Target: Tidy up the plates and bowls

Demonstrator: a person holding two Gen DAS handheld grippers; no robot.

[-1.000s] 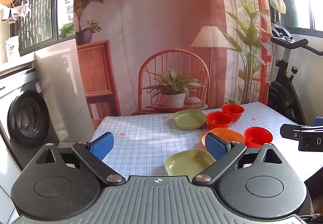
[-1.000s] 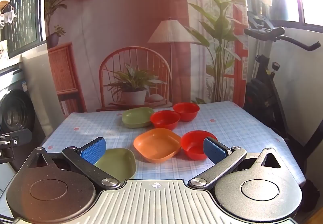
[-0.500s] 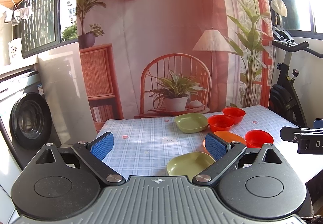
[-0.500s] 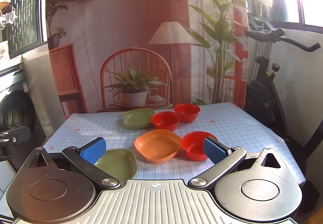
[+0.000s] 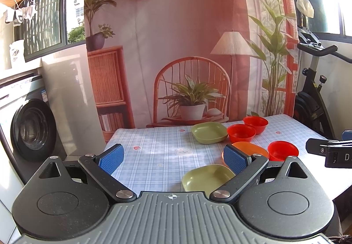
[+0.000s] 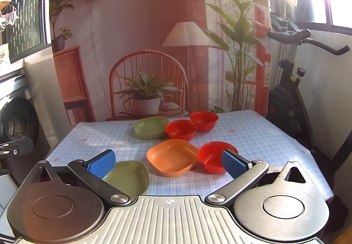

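Both the left tongs (image 5: 173, 157) and the right tongs (image 6: 167, 162) hang spread wide and empty above the near edge of the desk (image 6: 253, 134), likely so the dishes can be surveyed before a first pick. Two green plates (image 6: 129, 178) (image 6: 150, 127), an orange plate (image 6: 172, 156) and three red bowls (image 6: 212, 156) (image 6: 181, 129) (image 6: 204, 120) lie loose and unstacked, so sorting has apparently not begun.

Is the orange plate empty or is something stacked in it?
Empty. The orange plate shows a bare inside, sitting alone on the table.
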